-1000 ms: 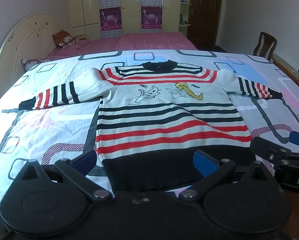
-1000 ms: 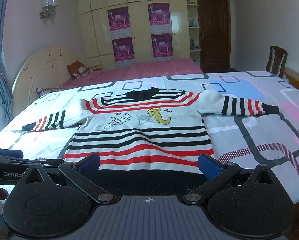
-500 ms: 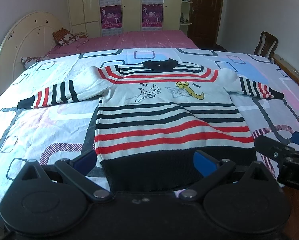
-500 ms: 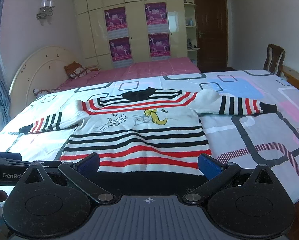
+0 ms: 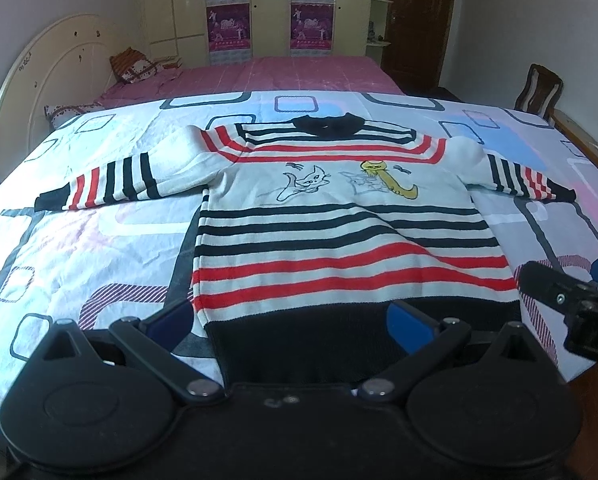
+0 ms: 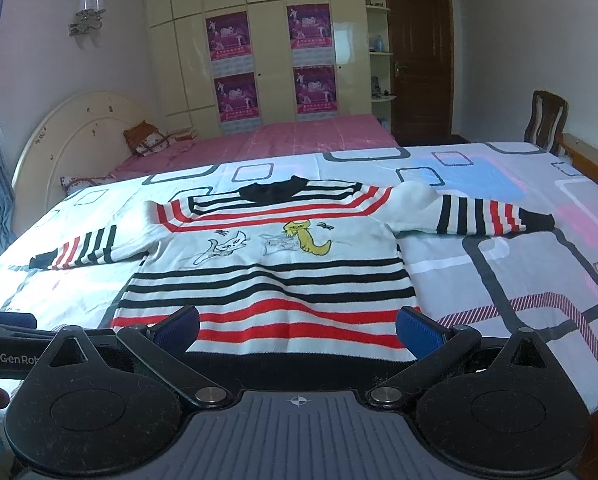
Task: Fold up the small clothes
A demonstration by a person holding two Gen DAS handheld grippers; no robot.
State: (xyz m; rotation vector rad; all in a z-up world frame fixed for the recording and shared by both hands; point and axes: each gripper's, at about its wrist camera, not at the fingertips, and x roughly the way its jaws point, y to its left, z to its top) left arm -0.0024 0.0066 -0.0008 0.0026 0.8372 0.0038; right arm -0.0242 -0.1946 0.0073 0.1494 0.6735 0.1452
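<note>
A small white sweater with red and black stripes, two cartoon cats and a black hem lies flat, face up, sleeves spread, on the patterned bedsheet. My left gripper hovers open over the hem, its blue pads wide apart with nothing between them. My right gripper is open too, above the lower stripes. In the left wrist view the right gripper shows at the right edge. At the left edge of the right wrist view sits the left gripper.
The near bed edge runs just under both grippers. A pink bed with a cream headboard and pillows stands behind. A wooden chair is at the right, with a dark door and a wardrobe with posters at the back.
Both grippers have drifted slightly forward and up over the sweater's hem. The sweater has not moved and both grippers stayed open.
</note>
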